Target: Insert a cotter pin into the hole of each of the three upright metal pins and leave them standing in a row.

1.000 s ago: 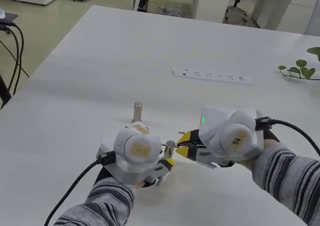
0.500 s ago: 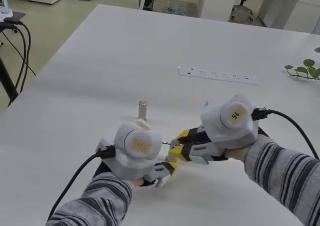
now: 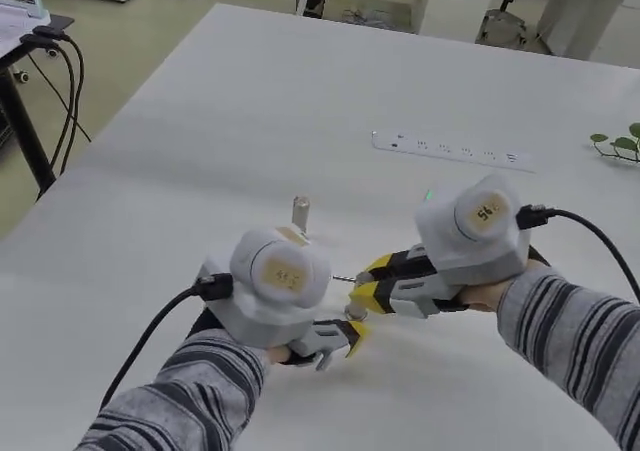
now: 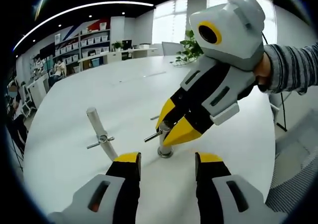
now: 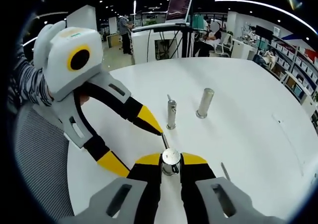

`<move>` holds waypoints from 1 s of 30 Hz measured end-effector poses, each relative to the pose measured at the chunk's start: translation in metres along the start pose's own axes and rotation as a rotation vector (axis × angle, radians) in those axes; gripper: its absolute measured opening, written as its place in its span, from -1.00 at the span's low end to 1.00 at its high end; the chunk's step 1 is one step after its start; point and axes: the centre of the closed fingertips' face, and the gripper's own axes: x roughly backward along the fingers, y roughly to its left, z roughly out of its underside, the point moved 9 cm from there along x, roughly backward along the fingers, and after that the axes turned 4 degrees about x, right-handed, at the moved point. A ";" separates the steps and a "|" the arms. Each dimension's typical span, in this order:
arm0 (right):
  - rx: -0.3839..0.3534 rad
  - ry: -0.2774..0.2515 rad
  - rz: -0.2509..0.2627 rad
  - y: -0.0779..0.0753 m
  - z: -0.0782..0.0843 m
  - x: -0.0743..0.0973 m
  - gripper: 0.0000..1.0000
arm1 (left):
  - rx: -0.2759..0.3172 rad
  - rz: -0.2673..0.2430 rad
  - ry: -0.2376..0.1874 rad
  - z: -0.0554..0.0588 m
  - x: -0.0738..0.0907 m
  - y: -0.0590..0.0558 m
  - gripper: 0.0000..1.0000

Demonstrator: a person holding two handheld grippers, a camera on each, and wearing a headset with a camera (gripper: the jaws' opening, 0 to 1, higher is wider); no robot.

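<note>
A: Item one, the right gripper?
B: Jaws pressed onto the near pin, which stood upright on the table. We judged the clamp was there to keep the pin from tipping or turning while its cotter sat in the hole. The cotter stuck out sideways toward the left gripper.
A: And that one?
B: Jaws spread, gripping nothing, just in front of the near pin — placed, we supposed, to push or release the cotter.
A: Remaining stock?
B: Middle pin, standing, crossed by a second cotter. Far pin, standing, no cotter that we could see. What looked like a loose cotter lay on the table beside the right jaw — presumably kept for the far pin.
</note>
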 end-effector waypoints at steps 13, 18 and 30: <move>0.012 0.019 -0.012 -0.016 -0.003 -0.003 -0.83 | 0.022 0.011 -0.006 -0.001 0.002 0.000 -0.08; 0.023 0.020 -0.021 -0.020 -0.005 -0.005 -0.83 | 0.026 0.018 -0.006 -0.001 0.001 -0.001 -0.05; 0.023 0.006 -0.052 -0.025 -0.004 -0.004 -0.83 | 0.044 0.037 -0.009 -0.002 0.000 -0.002 -0.02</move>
